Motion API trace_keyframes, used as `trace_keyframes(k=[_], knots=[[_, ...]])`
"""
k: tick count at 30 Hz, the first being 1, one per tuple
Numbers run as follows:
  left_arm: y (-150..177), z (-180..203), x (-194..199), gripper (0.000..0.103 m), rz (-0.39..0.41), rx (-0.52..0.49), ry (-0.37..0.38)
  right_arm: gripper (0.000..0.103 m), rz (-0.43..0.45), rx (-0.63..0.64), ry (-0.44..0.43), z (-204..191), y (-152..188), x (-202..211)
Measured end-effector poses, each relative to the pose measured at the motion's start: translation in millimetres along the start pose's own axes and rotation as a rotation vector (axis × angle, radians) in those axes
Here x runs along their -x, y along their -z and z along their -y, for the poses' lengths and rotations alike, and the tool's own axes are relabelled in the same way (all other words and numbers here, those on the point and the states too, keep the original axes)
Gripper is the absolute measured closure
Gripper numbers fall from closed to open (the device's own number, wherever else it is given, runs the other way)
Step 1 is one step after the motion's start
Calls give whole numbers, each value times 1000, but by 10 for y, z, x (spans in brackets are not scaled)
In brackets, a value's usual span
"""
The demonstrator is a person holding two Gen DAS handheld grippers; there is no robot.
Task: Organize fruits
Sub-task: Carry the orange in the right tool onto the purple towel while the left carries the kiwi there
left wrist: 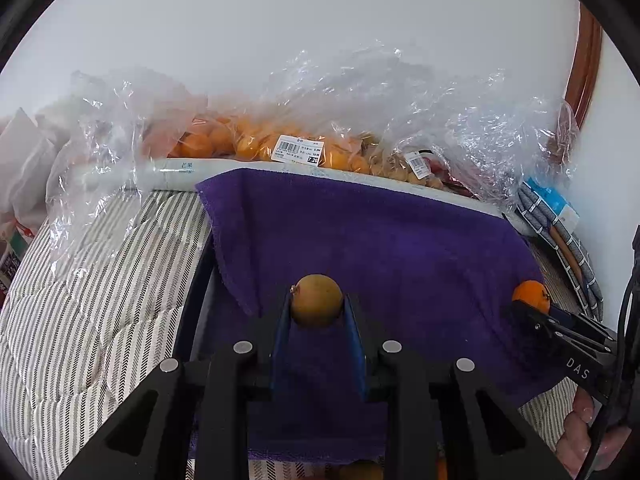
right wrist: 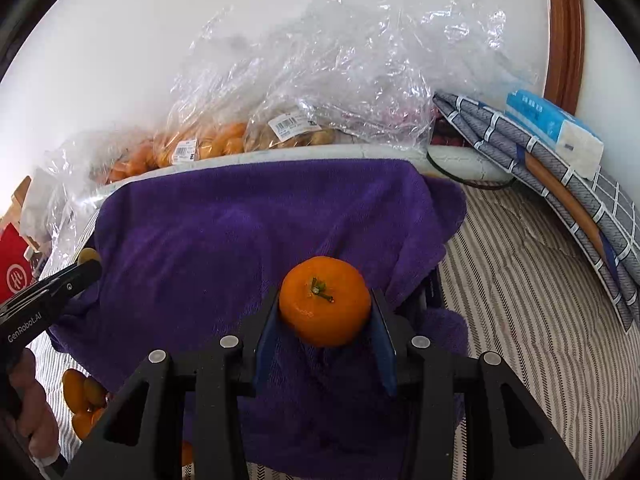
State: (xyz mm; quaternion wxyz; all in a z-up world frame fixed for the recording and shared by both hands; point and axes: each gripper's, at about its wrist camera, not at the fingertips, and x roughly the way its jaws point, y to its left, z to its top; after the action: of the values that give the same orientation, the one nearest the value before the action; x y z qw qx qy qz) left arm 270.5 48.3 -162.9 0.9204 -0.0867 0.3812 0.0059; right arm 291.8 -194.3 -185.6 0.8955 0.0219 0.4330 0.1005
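Item 1, left gripper (left wrist: 317,311): we record its blue pads clamped on a small round brownish-yellow fruit (left wrist: 316,300), held over the purple towel (left wrist: 380,240).

Item 2, right gripper (right wrist: 325,316): pads clamped on an orange mandarin (right wrist: 325,307), green stem facing the camera, also over the towel. In the left wrist view this gripper shows at the towel's right edge with the mandarin at its tip.

Item 3, edges: the towel drapes over a dark-framed object whose black rim (left wrist: 196,300) shows along its left side. Its far edge meets a white foam box rim (left wrist: 192,168). The towel's middle lies bare between the two grippers, which stand well apart.

Item 4, beyond the far edge: clear plastic bags (left wrist: 360,92) with price labels, holding orange fruit (left wrist: 224,142) and paler brown fruit (right wrist: 296,136).

Item 5, surface: striped bedding (right wrist: 520,300), open to the right of the towel. Loose small orange fruits (right wrist: 82,396) lie at its lower left in the right wrist view.

Item 6, right side: folded grey checked cloth (right wrist: 560,168) against the wall, a tissue pack (right wrist: 556,128) lying on it; a brown wooden frame (right wrist: 564,32) behind.

Item 7, room: plain white wall (left wrist: 280,20); a red box (right wrist: 14,268) at far left.
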Motion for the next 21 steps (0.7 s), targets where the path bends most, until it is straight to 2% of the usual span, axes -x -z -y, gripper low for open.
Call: trace_keyframes(k=[11,17,21], knots=[[-1,-38,-85,78,-45,29,-19,60,-24,45,24,-94,38,-103],[1,-27,-121,77,-58,17,-30,60,-20,43,9,-84,43,-81],[5,-29,-139,77,-71,22,-17,60,-17,48,14,-98,42,-64]])
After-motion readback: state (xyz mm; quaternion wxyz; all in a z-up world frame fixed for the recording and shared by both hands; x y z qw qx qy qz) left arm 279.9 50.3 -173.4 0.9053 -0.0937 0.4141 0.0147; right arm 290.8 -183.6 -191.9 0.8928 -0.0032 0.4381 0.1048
